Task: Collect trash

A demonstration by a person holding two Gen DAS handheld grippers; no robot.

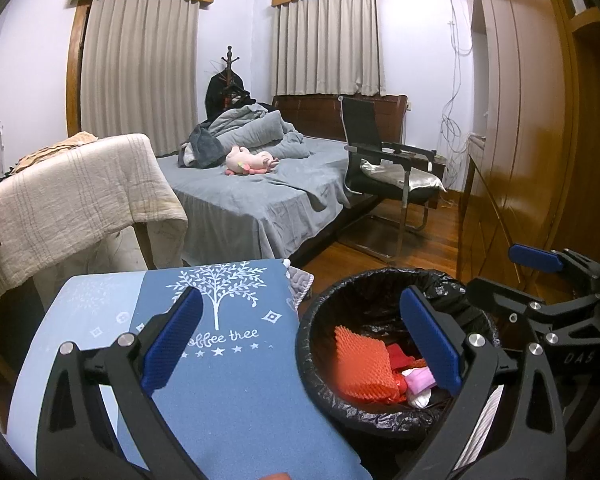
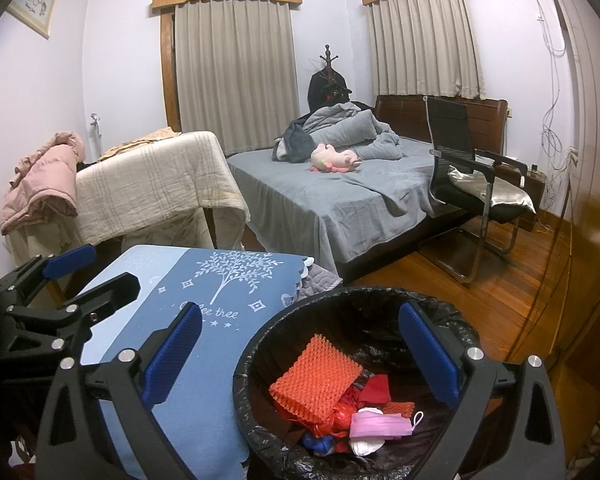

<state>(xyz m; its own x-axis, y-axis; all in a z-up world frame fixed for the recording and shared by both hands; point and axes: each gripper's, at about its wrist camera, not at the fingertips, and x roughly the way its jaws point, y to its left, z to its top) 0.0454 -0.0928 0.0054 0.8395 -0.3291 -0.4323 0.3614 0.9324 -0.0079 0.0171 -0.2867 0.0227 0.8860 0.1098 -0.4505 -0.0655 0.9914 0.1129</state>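
A round bin with a black liner [image 1: 320,320] [image 2: 260,340] stands on the floor beside a small table with a blue cloth [image 1: 228,380] [image 2: 204,360]. Inside lie an orange foam net [image 1: 360,364] [image 2: 314,384], red scraps [image 2: 374,390], a pink mask [image 2: 380,424] and white bits. My left gripper [image 1: 300,344] is open and empty, straddling the table edge and the bin's left rim. My right gripper [image 2: 300,356] is open and empty above the bin. Each gripper shows in the other's view: the right one [image 1: 548,280], the left one [image 2: 60,280].
A bed with grey sheets [image 2: 340,200], a pink plush toy [image 2: 334,158] and piled bedding lies behind. A black chair [image 2: 472,184] stands on the wooden floor at right. A cloth-covered table [image 2: 148,184] with a pink jacket [image 2: 44,180] is at left. A wardrobe [image 1: 512,140] is on the right.
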